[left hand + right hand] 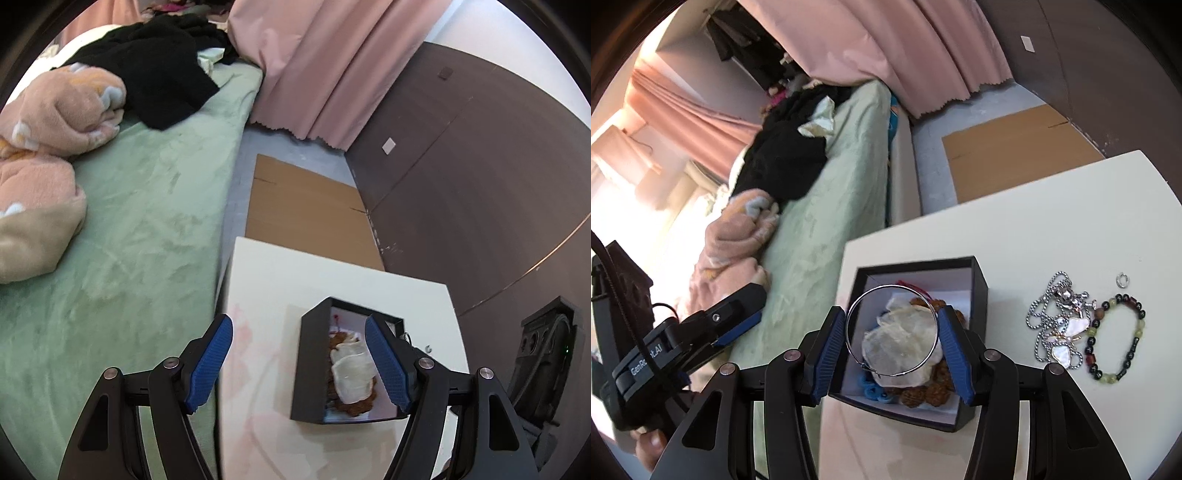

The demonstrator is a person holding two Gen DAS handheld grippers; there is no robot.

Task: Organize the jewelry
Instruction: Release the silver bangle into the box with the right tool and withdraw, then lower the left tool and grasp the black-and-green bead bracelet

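Note:
A black jewelry box (979, 291) stands open on the white table (1052, 221), holding a pale shell piece (901, 343), brown beads and a blue item. My right gripper (892, 338) is shut on a thin silver hoop (934, 332), held between the blue pads just above the box. A silver chain necklace with butterfly pendants (1058, 325), a beaded bracelet (1117, 338) and a small ring (1122, 279) lie on the table right of the box. My left gripper (299, 365) is open and empty over the box's left wall (312, 365); it also shows in the right wrist view (738, 325).
A bed with a green sheet (147, 221), pink blanket (55, 110) and black clothes (155, 74) lies left of the table. Flat cardboard (306, 210) lies on the floor beyond it. A pink curtain (314, 66) and a dark wall panel (480, 184) stand behind.

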